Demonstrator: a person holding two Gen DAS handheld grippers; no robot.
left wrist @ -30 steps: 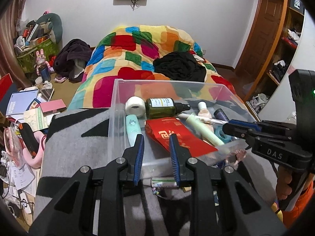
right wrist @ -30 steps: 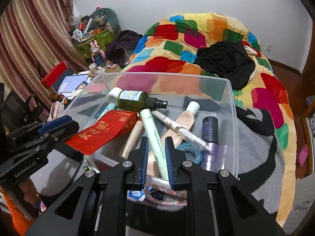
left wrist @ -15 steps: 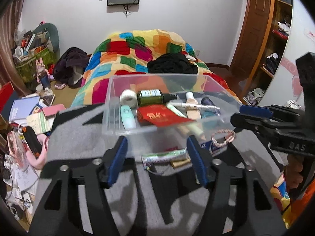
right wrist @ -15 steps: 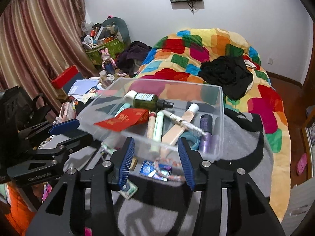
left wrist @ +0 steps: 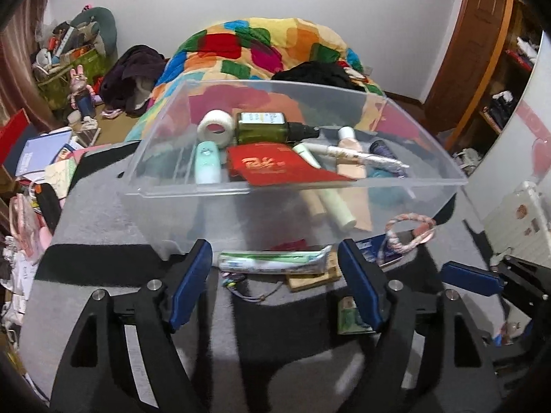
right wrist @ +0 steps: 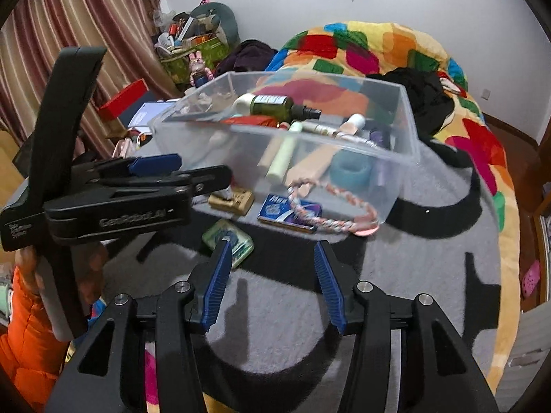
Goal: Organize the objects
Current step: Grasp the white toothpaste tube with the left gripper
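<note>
A clear plastic bin (left wrist: 344, 192) (right wrist: 406, 127) sits on a grey and black blanket. It holds a green bottle (left wrist: 261, 127) (right wrist: 275, 105), a red envelope (left wrist: 272, 167), a tape roll (left wrist: 215, 127) and several tubes. In front of it lie a toothpaste tube (left wrist: 275, 261), a braided pink bracelet (left wrist: 409, 232) (right wrist: 330, 218), a blue packet (right wrist: 289, 211), a tan block (right wrist: 232, 199) and a green packet (right wrist: 229, 241). My left gripper (left wrist: 275, 282) is open and empty before the toothpaste tube. My right gripper (right wrist: 272, 275) is open and empty before the blue packet.
A bed with a bright patchwork quilt (left wrist: 268, 44) and black clothes (right wrist: 427, 93) lies behind the bin. Clutter, books and a red box (right wrist: 124, 98) cover the floor at the left by the curtain (right wrist: 86, 34). A wooden door (left wrist: 471, 34) stands at the right.
Both grippers have opened from nearly shut and pulled back from the bin. The small objects in front of the bin now show between the fingers.
</note>
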